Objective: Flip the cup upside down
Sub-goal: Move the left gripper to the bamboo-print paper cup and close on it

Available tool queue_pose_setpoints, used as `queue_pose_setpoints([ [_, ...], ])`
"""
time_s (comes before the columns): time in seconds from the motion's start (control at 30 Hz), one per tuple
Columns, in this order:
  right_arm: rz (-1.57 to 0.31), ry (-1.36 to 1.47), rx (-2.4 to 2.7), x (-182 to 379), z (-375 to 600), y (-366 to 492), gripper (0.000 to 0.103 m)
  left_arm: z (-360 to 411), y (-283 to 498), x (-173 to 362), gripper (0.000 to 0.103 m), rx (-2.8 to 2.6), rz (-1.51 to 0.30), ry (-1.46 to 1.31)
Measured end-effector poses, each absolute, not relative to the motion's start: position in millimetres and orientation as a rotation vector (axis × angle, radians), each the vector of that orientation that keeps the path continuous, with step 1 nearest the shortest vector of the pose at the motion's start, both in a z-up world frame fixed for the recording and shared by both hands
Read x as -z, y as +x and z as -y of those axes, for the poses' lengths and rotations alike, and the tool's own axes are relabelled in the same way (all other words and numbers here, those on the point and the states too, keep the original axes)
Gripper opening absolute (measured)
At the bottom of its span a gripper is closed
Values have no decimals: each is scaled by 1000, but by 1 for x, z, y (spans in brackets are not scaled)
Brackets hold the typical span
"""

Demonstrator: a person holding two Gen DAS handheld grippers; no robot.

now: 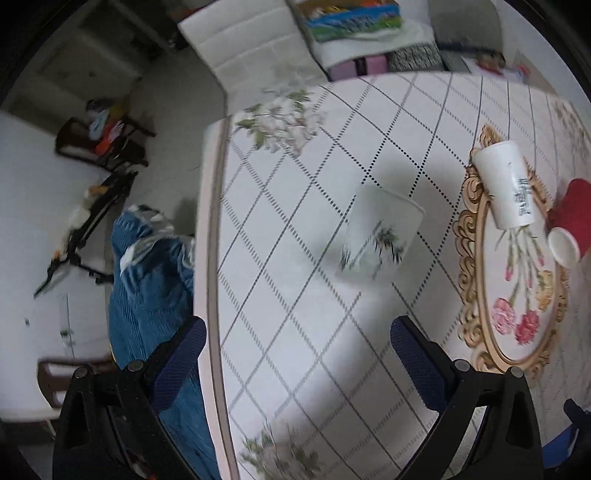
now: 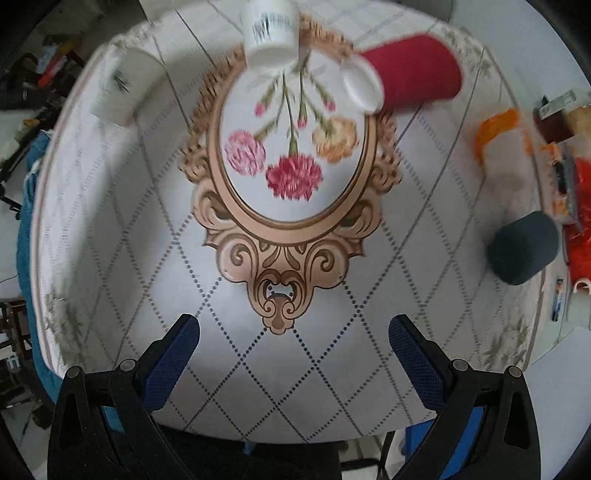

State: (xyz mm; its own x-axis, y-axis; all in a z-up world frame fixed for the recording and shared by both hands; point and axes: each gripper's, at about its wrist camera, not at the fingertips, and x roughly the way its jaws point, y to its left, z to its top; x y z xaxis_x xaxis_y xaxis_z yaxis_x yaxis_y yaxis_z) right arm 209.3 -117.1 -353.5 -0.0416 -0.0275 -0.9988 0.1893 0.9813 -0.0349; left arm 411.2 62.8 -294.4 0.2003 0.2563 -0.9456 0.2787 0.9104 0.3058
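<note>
- My left gripper [image 1: 297, 354] hangs over the table [image 1: 314, 332], jaws spread wide, nothing between them.
- My right gripper [image 2: 293, 354] is likewise released and empty.
- The bamboo-print cup [image 1: 376, 236] sits on the table ahead of my left jaws, near the table's left edge.
- The white cup [image 2: 271, 35] and red cup [image 2: 406, 75] lie tipped beyond the floral medallion [image 2: 291, 166].

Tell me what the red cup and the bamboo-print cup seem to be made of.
Red cup: probably paper, judging by its matte red wall and plain white base. Bamboo-print cup: possibly paper or thin plastic; smooth white wall with printed leaves. Motion blur leaves this uncertain.
</note>
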Motion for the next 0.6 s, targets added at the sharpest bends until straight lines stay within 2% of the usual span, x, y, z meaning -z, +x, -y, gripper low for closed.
queue_pose_setpoints([
  [0.2,-1672,181,210,385,117,223,103,-46,448,329,102,83,-1437,542],
  [0.47,-1692,200,253,394,116,237,103,-21,467,363,102,191,-1487,634],
  [0.6,-1695,208,265,395,116,244,103,-13,469,375,93,228,-1510,660],
])
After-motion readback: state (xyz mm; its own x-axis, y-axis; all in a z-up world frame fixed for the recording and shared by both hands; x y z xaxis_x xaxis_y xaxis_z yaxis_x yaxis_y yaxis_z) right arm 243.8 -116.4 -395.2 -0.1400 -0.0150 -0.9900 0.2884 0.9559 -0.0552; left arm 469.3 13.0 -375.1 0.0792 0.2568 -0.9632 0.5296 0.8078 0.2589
